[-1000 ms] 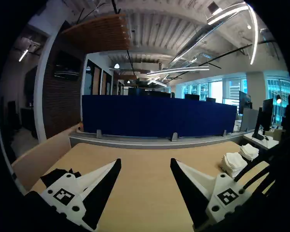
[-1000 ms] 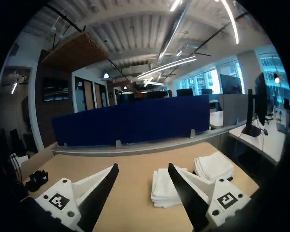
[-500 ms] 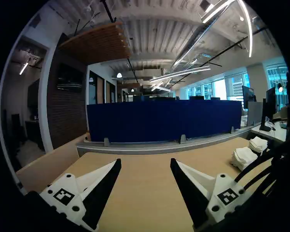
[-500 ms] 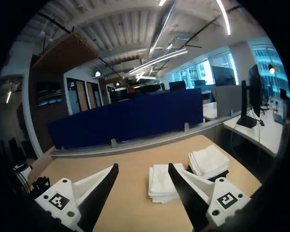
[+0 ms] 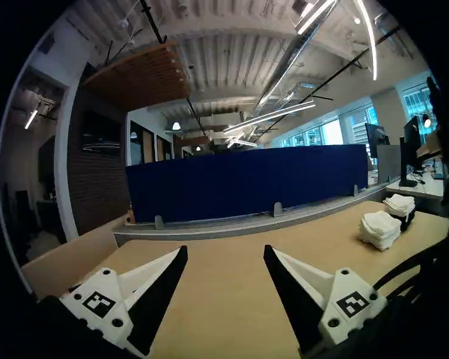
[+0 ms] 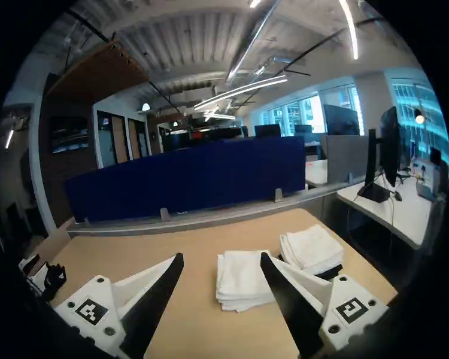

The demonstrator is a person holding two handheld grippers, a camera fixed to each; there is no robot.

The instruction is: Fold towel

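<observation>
Right tongs [image 6: 221, 256] panned toward towel stack [image 6: 239, 280]; left tongs [image 5: 224, 248] level, both spread.

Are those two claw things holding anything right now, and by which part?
Nothing is held. The left gripper and right gripper are both open and empty; the folded towels lie on the table.

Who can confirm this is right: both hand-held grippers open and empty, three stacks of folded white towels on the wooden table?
Not quite. There are two stacks, not three: the near towel stack and the far towel stack, as the right gripper view shows. The rest holds: the left hand-held gripper and the right hand-held gripper are both open and empty, and the towels are folded, white and on the wooden table.
</observation>
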